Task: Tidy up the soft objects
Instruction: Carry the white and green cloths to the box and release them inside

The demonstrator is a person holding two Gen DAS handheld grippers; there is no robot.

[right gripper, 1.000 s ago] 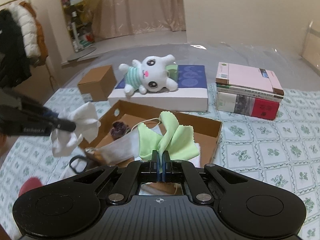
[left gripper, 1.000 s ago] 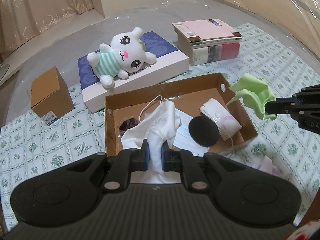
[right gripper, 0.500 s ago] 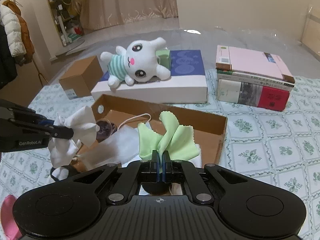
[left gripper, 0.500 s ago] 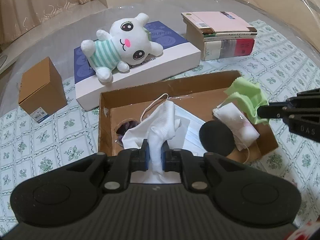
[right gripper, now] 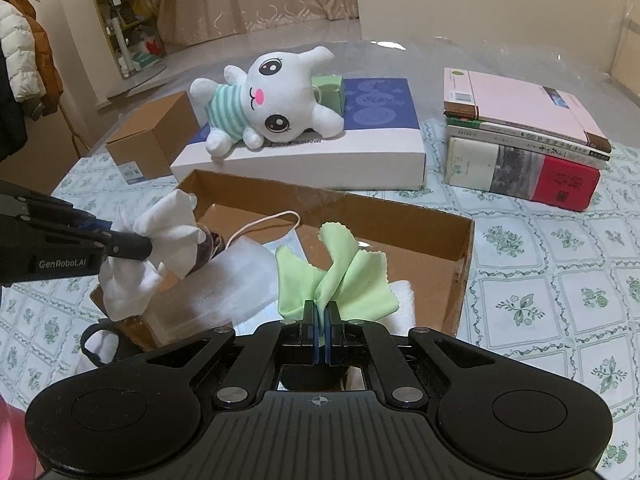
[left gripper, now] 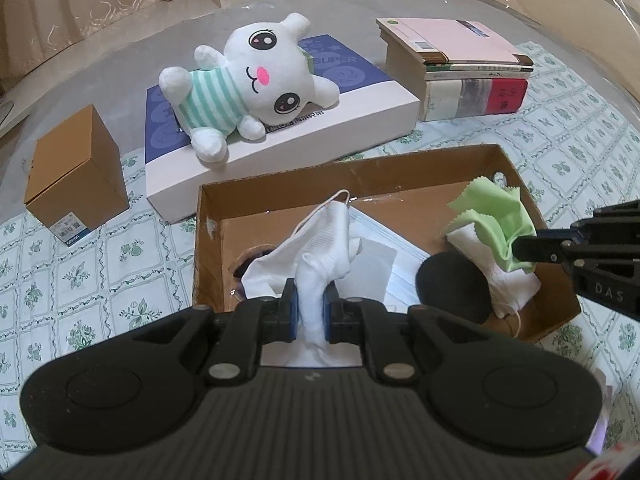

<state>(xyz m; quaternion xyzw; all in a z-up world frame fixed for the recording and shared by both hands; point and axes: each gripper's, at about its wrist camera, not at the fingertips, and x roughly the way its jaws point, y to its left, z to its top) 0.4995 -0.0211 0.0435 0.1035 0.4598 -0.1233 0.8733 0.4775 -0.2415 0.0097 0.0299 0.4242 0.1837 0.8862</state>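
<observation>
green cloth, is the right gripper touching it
Touching. In the right wrist view the right gripper has its jaws shut on a bunched fold of the green cloth, which fans out above the pads with no gap.

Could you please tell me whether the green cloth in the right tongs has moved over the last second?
Yes. In the left wrist view, the green cloth has come in from outside the cardboard box to above its right end.

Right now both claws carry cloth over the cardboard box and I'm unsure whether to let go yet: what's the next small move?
Probably open the right claw. Its green cloth already hangs inside the cardboard box, just above the white bundle there.
</observation>
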